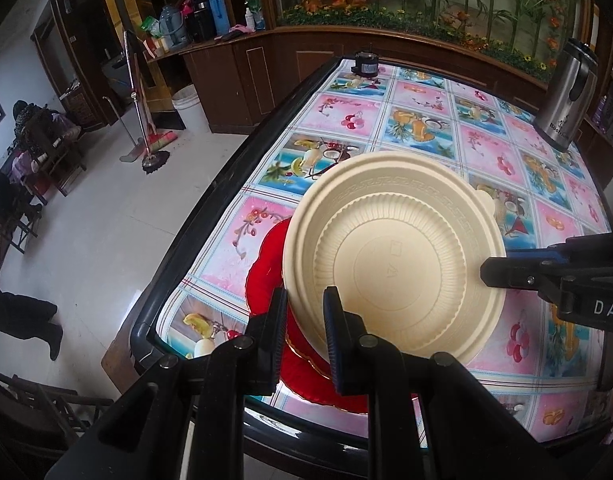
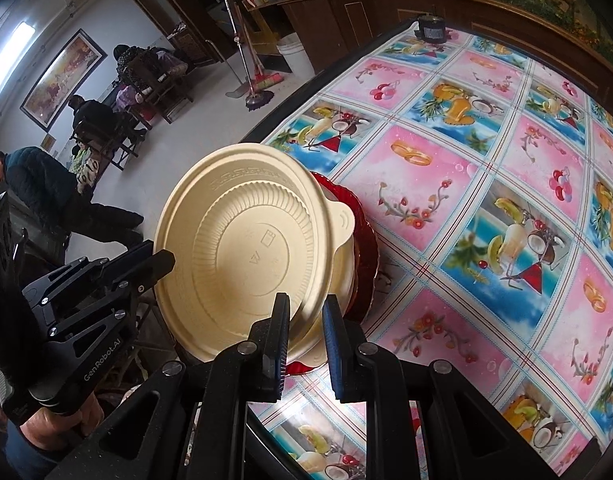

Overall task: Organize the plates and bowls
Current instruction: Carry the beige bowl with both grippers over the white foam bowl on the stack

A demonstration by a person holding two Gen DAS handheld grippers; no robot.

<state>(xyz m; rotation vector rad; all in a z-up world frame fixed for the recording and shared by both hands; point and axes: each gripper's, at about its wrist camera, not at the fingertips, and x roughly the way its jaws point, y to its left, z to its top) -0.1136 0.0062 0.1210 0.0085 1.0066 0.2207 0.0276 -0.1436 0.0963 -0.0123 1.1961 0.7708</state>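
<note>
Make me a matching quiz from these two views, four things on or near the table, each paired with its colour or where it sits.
Things:
1. round ribbed plastic bowl
2. scalloped glass plate
3. stainless steel thermos jug
4. small black cylinder

Descriptions:
A. red, under the bowl
B. far edge of the table
C. cream, rim between both claws
D. silver, far right of the table

Pairs: 1-C, 2-A, 3-D, 4-B

Daylight even and fairly bright, both views. Ceiling lamp (image 2: 10, 56) blown out white. Glare streak on glossy table (image 1: 422, 120) edge and on pale floor (image 1: 106, 216). Heavy fisheye bending, black corners. Near tongs (image 2: 304, 344) soft; room behind slightly blurred, dim.
</note>
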